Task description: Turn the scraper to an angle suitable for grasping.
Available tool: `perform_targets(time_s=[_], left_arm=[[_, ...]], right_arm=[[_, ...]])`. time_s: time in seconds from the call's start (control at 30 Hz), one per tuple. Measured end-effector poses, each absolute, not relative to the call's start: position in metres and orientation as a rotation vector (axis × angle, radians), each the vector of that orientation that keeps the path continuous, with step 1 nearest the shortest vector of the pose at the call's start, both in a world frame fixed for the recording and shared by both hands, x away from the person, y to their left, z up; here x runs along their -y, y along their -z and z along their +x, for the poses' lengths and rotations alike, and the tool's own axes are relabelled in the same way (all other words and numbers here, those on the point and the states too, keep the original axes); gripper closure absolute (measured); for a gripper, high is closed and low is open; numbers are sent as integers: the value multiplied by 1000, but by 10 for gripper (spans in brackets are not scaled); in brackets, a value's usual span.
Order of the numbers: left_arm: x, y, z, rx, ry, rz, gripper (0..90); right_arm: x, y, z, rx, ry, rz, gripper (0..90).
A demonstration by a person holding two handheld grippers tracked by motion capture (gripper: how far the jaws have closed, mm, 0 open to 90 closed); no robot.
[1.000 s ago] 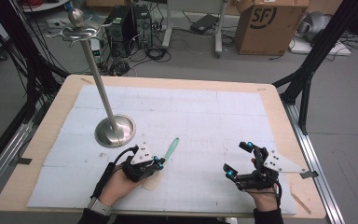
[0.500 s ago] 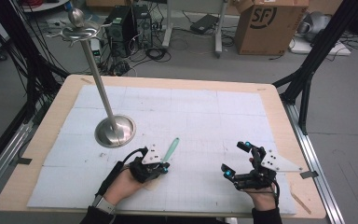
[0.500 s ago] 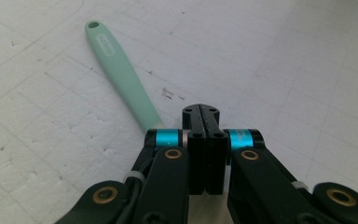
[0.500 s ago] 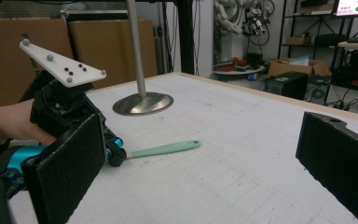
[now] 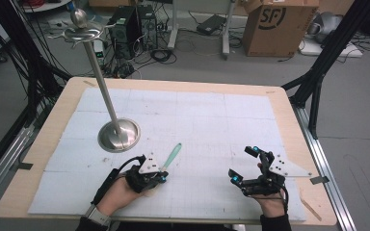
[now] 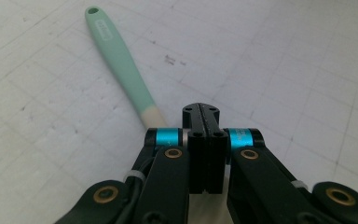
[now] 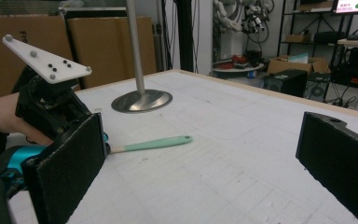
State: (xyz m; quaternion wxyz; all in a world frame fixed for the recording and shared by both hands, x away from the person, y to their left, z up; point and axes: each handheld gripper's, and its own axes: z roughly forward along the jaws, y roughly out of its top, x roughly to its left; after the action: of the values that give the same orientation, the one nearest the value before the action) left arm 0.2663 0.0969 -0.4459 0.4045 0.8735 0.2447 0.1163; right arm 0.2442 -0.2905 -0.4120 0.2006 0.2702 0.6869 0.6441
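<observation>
A mint-green spatula (image 5: 172, 155) with a cream head end lies flat on the white mat (image 5: 202, 125), handle pointing away from me. My left gripper (image 5: 161, 177) rests at its near end with the jaws shut. In the left gripper view the handle (image 6: 121, 60) runs up and left from beside the shut jaws (image 6: 200, 112), not between them, and its cream end goes under the left finger. My right gripper (image 5: 242, 163) stands open near the table's front right, with nothing in it. Its view (image 7: 205, 158) looks across at the spatula (image 7: 154, 143) and at the left hand's gripper (image 7: 51, 107).
A metal stand with a round base (image 5: 119, 134) and a tall slanted pole rises on the mat's left half, just beyond the spatula. The wooden table edge (image 5: 298, 144) frames the mat. A cardboard box (image 5: 274, 21) and cables lie on the floor behind.
My left hand has shifted slightly over the spatula's near end. The spatula and my right gripper have hardly moved.
</observation>
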Motion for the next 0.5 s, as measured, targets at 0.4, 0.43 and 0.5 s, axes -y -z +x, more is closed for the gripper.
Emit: perform_targets(time_s=[0.4,0.43,0.5], left_arm=[[-135,448,252,-622,-282,2184,899],[-139,448,251,-623,-282,2182,899],[-143,448,250,-628,-284,2181,899]], right_arm=[[291,414,243,-1920,-1793,760,3],[291,414,243,-1921,-1791,758,3],[291,414,243,-1921,-1788,757,3]])
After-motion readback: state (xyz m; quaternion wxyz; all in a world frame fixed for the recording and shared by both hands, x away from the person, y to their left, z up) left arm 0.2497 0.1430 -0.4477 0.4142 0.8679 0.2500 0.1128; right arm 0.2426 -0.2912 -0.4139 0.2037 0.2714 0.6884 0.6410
